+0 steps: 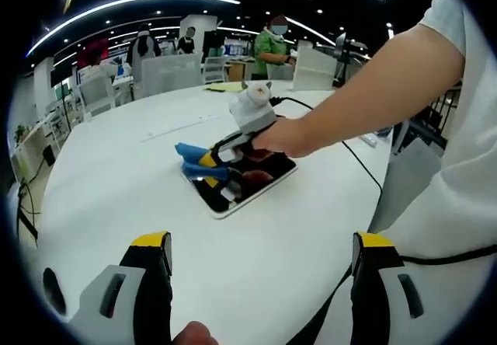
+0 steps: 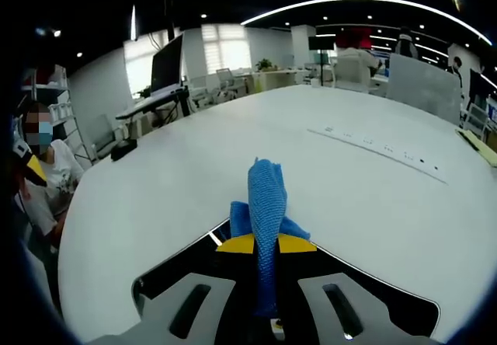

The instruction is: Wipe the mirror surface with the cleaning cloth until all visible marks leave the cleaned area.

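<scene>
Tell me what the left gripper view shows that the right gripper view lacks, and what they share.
Left gripper view alone: the left claw, jaws spread wide over bare table, the person's forearm reaching to the mirror, and the mirror's pale frame seen whole. Right gripper view alone: a close look along the right claw, shut on the blue cloth, and a seated person at the left edge. Shared: the white table, the mirror, the cloth and the right claw on it.
</scene>
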`<action>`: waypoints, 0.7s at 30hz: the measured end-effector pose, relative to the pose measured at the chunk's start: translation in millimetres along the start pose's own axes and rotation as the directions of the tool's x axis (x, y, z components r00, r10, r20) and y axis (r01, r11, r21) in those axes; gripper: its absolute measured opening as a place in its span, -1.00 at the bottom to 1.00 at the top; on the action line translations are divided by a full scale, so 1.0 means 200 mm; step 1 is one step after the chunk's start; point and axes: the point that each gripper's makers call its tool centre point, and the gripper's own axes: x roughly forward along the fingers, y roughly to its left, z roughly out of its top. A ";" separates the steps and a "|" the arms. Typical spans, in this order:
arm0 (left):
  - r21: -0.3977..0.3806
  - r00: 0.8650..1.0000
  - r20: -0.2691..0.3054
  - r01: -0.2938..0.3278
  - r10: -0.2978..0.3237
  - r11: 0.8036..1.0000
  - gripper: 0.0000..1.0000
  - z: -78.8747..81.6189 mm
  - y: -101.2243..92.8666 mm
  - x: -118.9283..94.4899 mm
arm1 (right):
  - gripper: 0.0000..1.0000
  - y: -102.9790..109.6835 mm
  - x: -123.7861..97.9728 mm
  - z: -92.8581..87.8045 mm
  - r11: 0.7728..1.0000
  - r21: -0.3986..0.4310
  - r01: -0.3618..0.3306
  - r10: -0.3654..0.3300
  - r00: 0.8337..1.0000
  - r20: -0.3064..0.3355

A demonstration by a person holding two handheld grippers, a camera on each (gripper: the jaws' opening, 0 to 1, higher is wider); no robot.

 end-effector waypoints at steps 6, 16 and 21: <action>0.010 1.000 -0.008 -0.003 0.003 1.000 0.95 -0.01 -0.01 0.01 | -0.94 -0.01 -0.03 -0.01 1.000 -0.004 -0.003 0.003 1.000 -0.001; 0.011 1.000 0.002 -0.002 0.002 1.000 0.95 0.01 -0.03 0.01 | -0.94 -0.04 -0.07 -0.04 1.000 0.010 0.011 -0.011 1.000 0.006; 0.015 1.000 -0.005 0.002 -0.002 1.000 0.95 -0.01 -0.05 0.01 | -0.94 -0.05 -0.09 -0.04 1.000 0.011 0.015 -0.015 1.000 0.003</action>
